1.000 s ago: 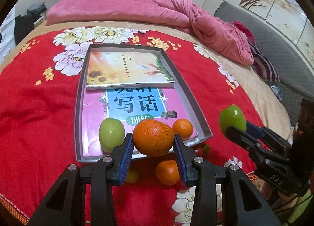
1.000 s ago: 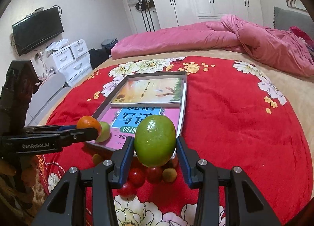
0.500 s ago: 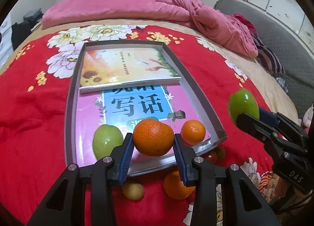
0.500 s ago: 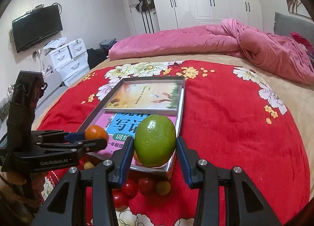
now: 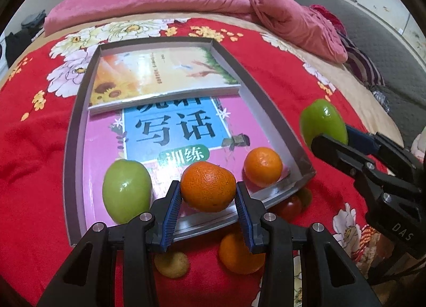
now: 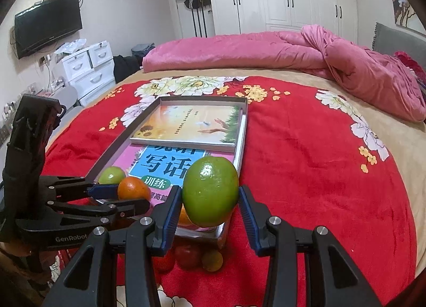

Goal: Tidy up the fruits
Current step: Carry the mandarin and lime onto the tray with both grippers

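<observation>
Lower now, my left gripper (image 5: 208,200) clasps a round orange (image 5: 208,190) over the grey shallow tray (image 5: 69,147) (books inside); my right gripper (image 6: 210,201) grips a glossy green fruit (image 6: 210,191).

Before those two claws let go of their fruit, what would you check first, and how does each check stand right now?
1. Left gripper holds the orange firmly: ok.
2. Right gripper holds the green fruit firmly: ok.
3. Free room in the tray between the green fruit lying there and the small orange: ok.
4. Orange over the tray, not the bedspread: ok, over the near rim.
5. Right gripper's fruit over the tray: cannot tell.
6. Grippers apart from each other: ok.
</observation>
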`<action>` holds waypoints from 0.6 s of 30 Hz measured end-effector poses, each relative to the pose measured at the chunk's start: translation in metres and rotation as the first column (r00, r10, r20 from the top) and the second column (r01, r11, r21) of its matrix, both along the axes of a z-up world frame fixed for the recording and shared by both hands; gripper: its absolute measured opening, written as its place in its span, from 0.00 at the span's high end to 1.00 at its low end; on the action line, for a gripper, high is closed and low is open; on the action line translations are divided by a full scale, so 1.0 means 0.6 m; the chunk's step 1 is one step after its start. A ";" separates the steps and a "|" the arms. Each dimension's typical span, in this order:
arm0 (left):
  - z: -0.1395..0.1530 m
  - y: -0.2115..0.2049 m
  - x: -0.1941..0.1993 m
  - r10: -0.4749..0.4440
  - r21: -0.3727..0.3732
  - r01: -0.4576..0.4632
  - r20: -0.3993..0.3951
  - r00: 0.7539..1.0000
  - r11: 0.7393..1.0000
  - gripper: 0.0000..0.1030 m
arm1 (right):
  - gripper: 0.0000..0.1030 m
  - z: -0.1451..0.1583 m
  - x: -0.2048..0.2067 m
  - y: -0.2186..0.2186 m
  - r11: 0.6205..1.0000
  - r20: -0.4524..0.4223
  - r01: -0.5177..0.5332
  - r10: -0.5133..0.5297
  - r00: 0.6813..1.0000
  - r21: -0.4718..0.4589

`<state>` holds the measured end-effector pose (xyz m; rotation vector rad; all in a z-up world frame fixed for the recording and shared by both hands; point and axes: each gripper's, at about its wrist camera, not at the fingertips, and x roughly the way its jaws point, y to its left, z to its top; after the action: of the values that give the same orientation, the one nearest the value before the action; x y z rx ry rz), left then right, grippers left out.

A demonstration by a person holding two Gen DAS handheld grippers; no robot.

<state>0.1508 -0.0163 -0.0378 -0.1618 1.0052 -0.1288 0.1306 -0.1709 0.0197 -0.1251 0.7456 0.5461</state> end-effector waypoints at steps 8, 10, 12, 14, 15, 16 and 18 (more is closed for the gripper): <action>-0.005 0.012 0.004 0.010 -0.005 -0.010 -0.017 1.000 1.000 0.59 | 0.58 -0.010 0.000 0.013 0.999 0.003 -0.011 0.011 1.000 -0.049; -0.005 0.011 0.004 0.008 -0.002 -0.008 -0.017 1.000 1.000 0.59 | 0.58 -0.013 0.001 0.016 0.998 0.000 -0.014 0.014 1.000 -0.054; -0.006 0.010 0.005 0.008 0.001 -0.008 -0.017 1.000 1.000 0.59 | 0.58 -0.015 0.001 0.017 0.998 -0.002 -0.013 0.013 1.000 -0.059; -0.006 0.010 0.005 0.008 0.000 -0.008 -0.017 1.000 1.000 0.59 | 0.58 -0.018 0.002 0.017 0.998 -0.006 -0.009 0.009 1.000 -0.063; -0.006 0.011 0.005 0.009 -0.003 -0.009 -0.018 1.000 1.000 0.59 | 0.58 -0.020 0.003 0.017 0.998 -0.010 -0.009 0.008 1.000 -0.063; -0.006 0.011 0.005 0.009 -0.004 -0.009 -0.018 1.000 1.000 0.59 | 0.58 -0.022 0.004 0.017 0.998 -0.014 -0.006 0.005 1.000 -0.065; -0.006 0.011 0.004 0.010 -0.007 -0.011 -0.019 1.000 1.000 0.59 | 0.58 -0.026 0.005 0.018 0.998 -0.021 -0.004 0.003 1.000 -0.069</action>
<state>0.1533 -0.0097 -0.0413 -0.1746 1.0224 -0.1213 0.1334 -0.1601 0.0041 -0.1849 0.7849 0.5262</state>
